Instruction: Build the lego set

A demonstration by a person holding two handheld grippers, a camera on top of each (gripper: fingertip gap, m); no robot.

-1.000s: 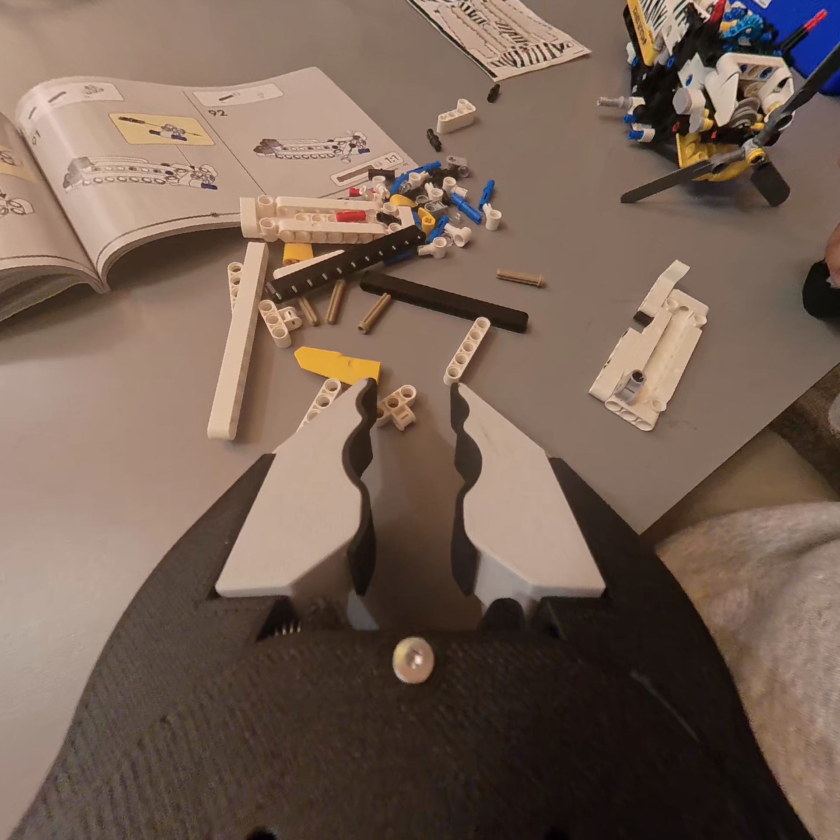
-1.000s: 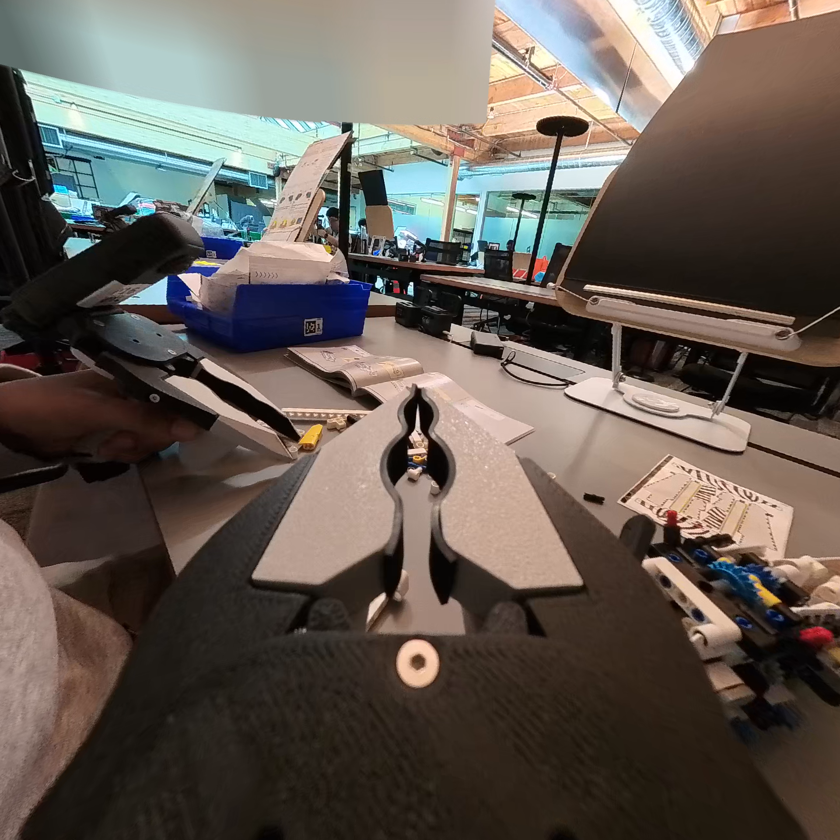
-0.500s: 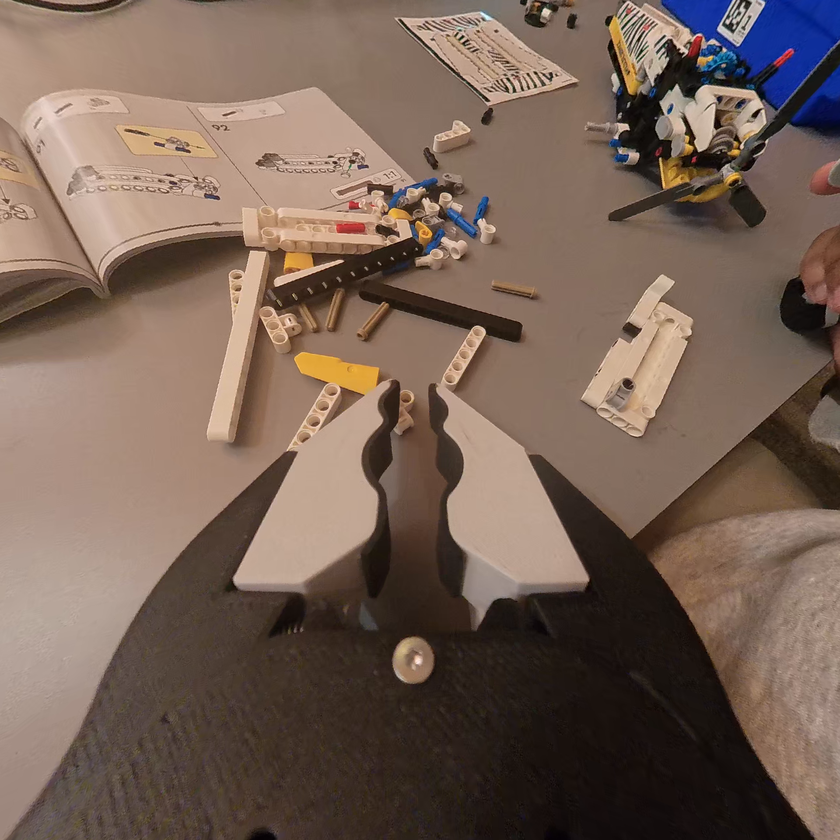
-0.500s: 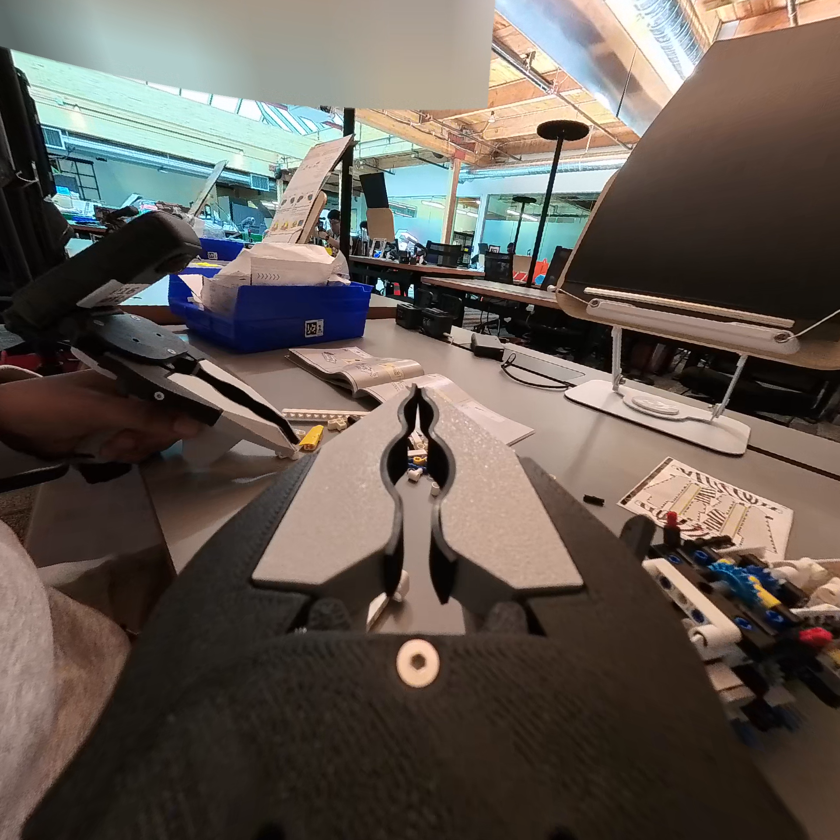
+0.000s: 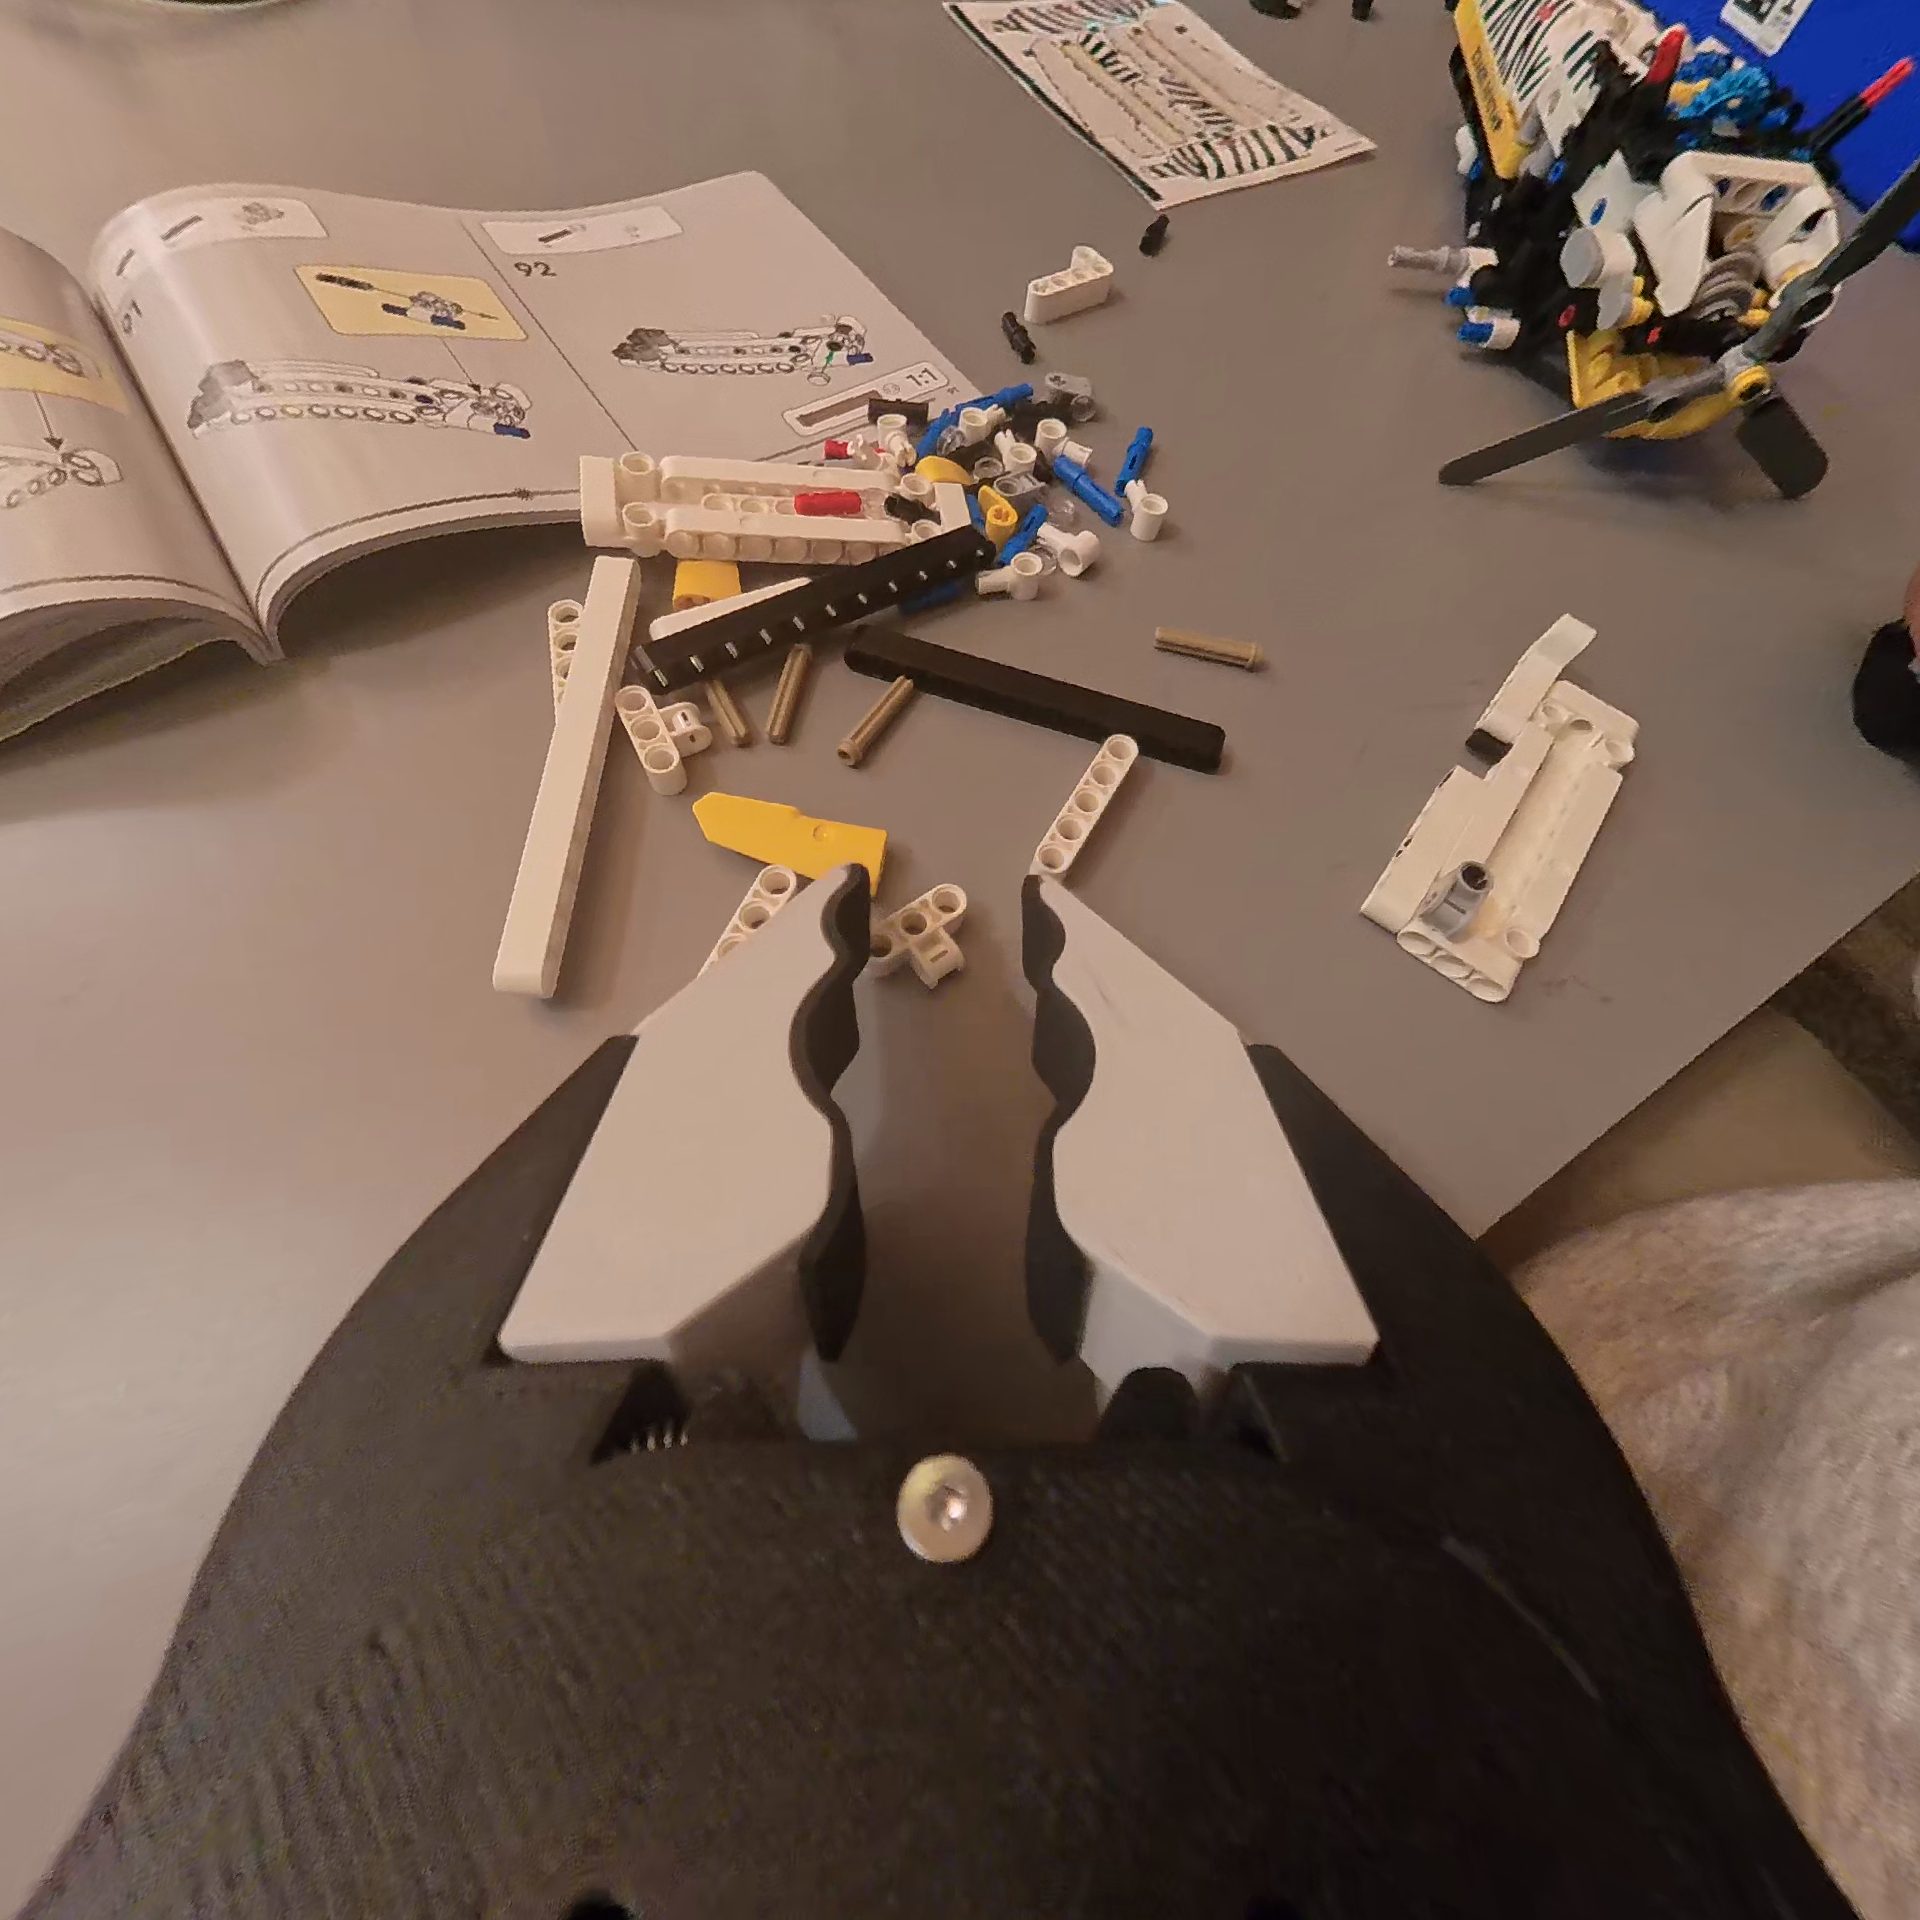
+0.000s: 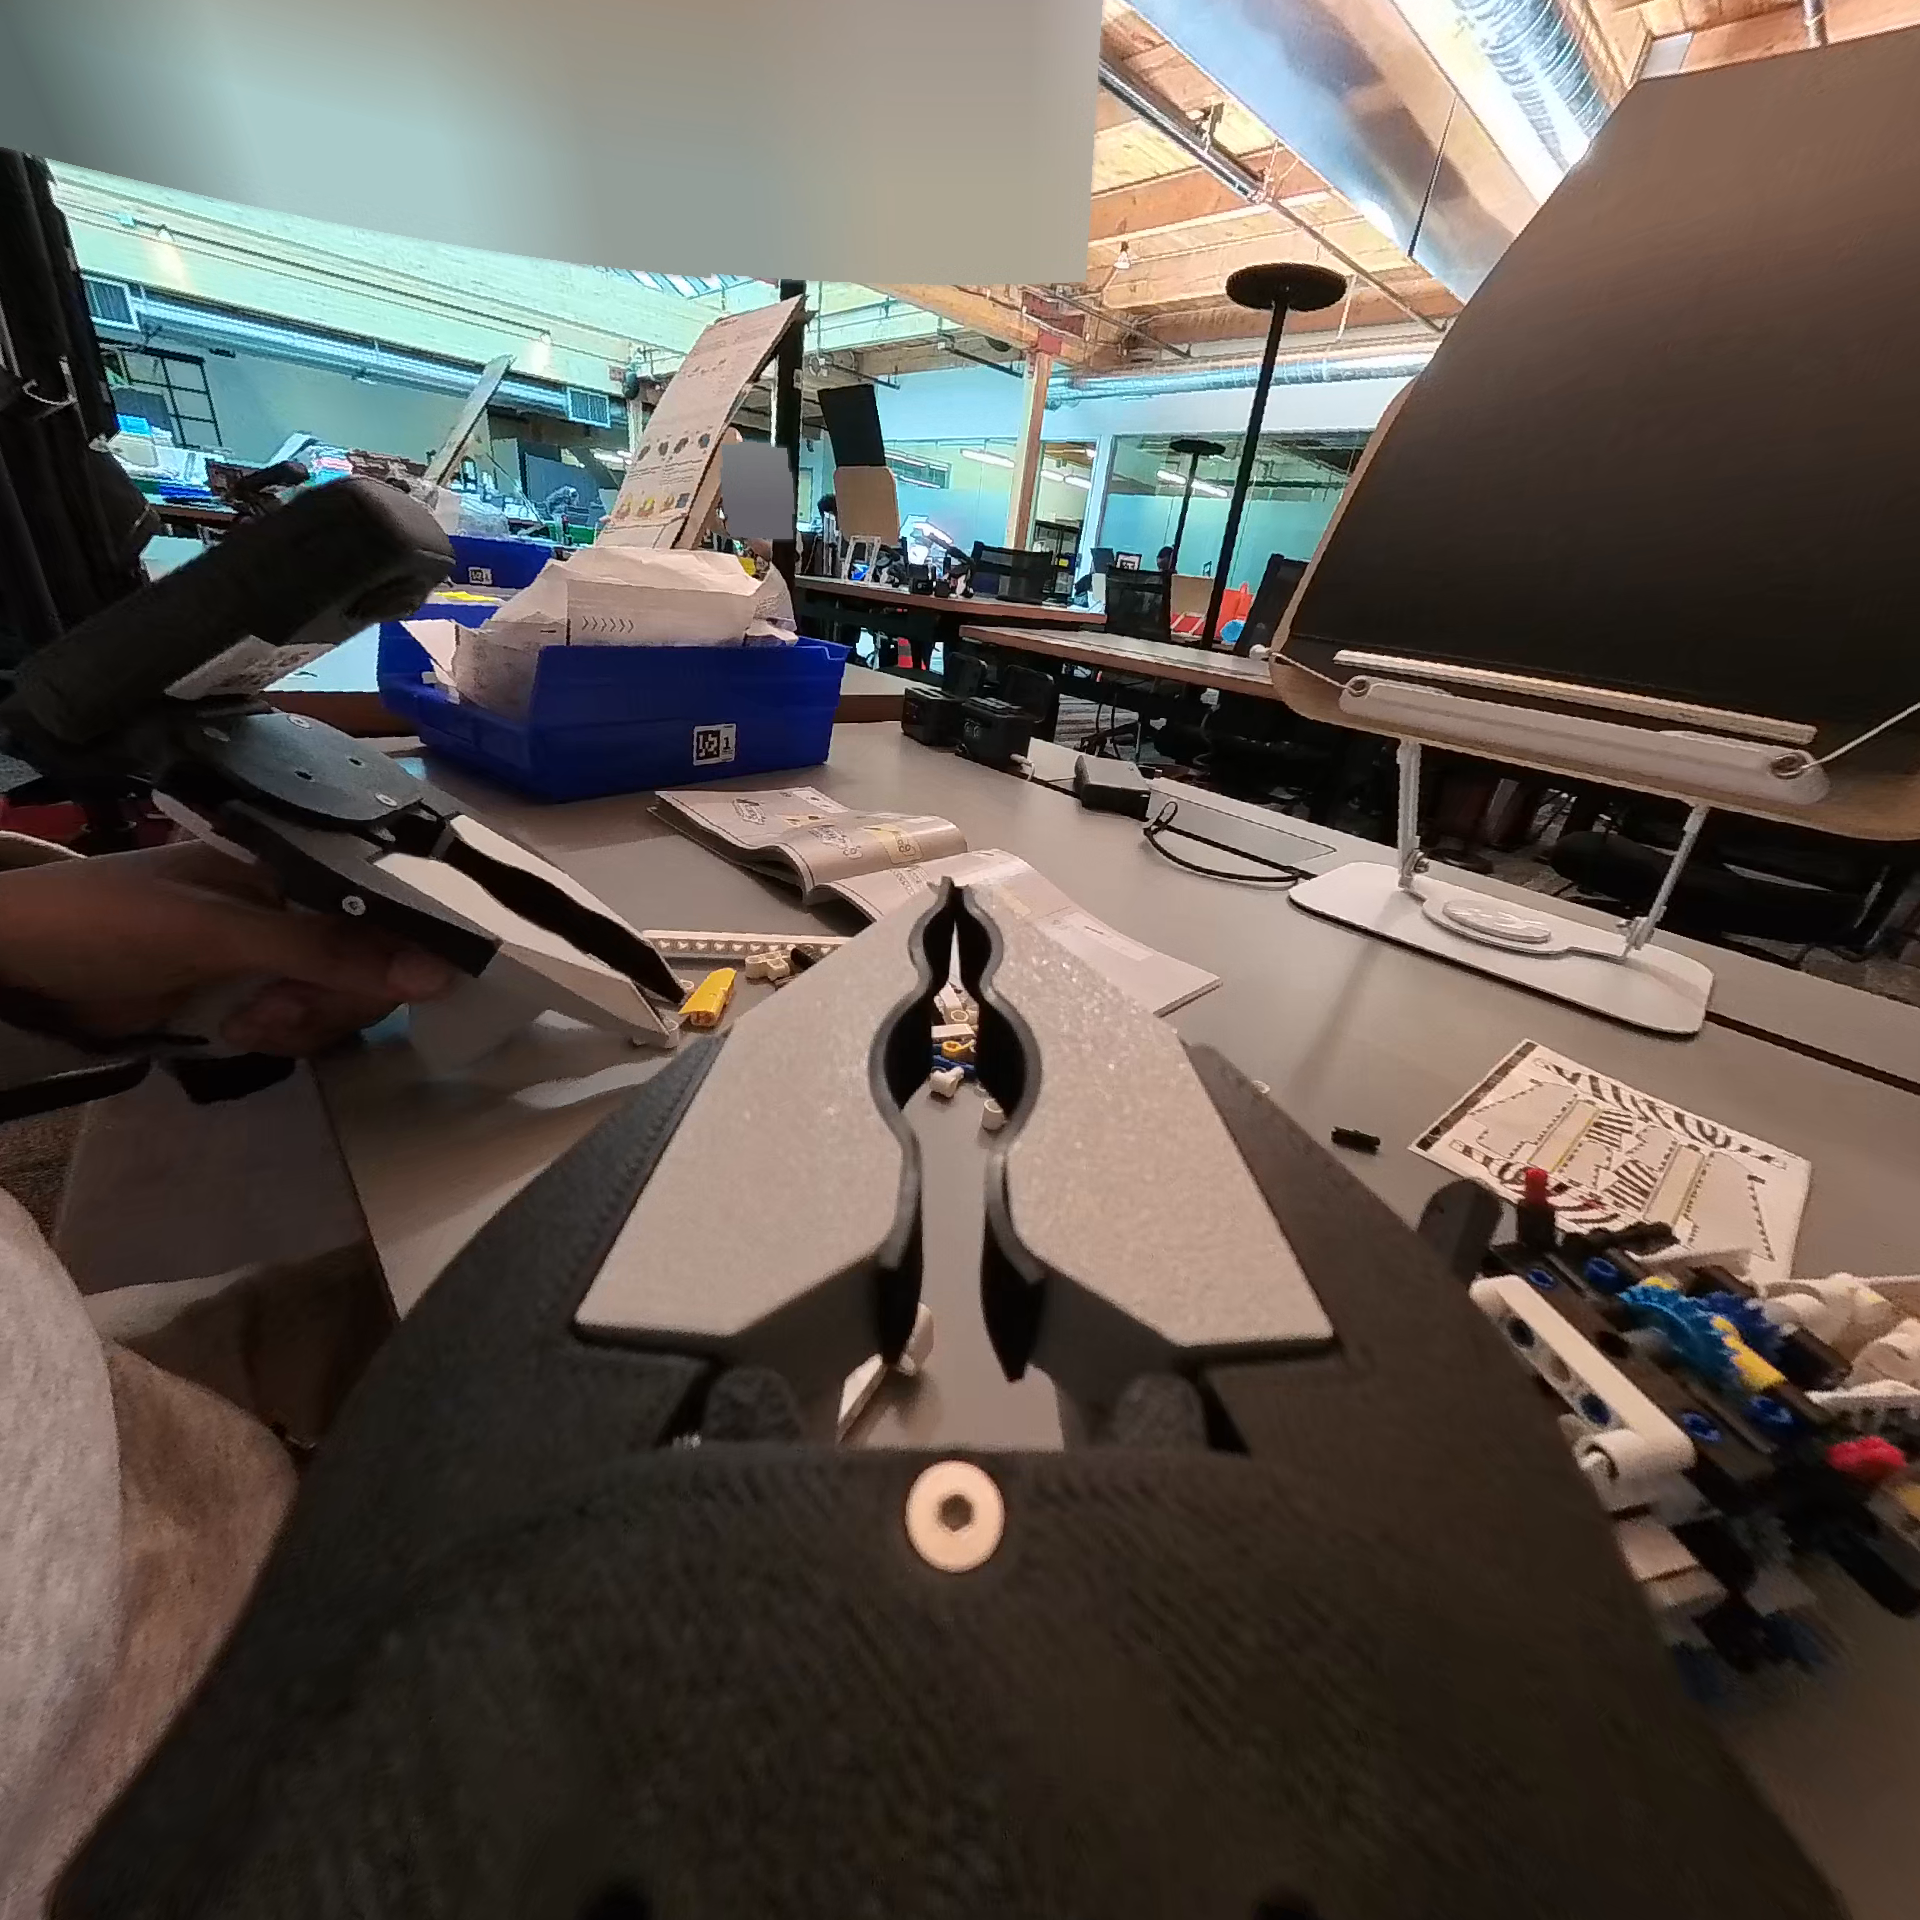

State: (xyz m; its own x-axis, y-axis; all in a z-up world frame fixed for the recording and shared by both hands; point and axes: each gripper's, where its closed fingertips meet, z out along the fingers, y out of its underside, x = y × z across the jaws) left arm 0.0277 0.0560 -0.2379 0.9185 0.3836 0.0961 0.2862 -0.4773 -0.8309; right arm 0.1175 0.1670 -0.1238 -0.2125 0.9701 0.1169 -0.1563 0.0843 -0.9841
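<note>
Left gripper [image 5: 943,891]: jaws apart with a clear gap, holding nothing; tips low over the grey worktop [image 5: 260,1091], either side of a small white connector [image 5: 920,930] that lies between them; whether either finger touches it cannot be told

Right gripper [image 6: 961,906]: fingers closed together at the tips; a small white piece [image 6: 883,1371] sits wedged deep between the fingers near their base, what it is cannot be told; it is held above the worktop beside the model

Part-built model [image 5: 1652,239]: black, white, yellow and blue, at the far right of the worktop, a grey rotor blade [image 5: 1558,442] sticking out toward the loose parts

Loose parts: a long white beam [image 5: 566,779], a yellow panel piece [image 5: 790,828] just beyond the left fingertip, a black beam [image 5: 1034,712], a short white holed beam [image 5: 1086,805], tan pins, and a heap of small blue and white pins [image 5: 1039,488]

White panel assembly [image 5: 1507,842]: flat near the worktop's right edge, well apart from the heap

Instruction booklet [image 5: 343,384]: open at far left, the white built-up beam [image 5: 748,509] at its lower edge

Sticker sheet [image 5: 1153,94]: flat behind the heap

Blue bin [image 6: 613,696]: at the back, stuffed with paper
</note>
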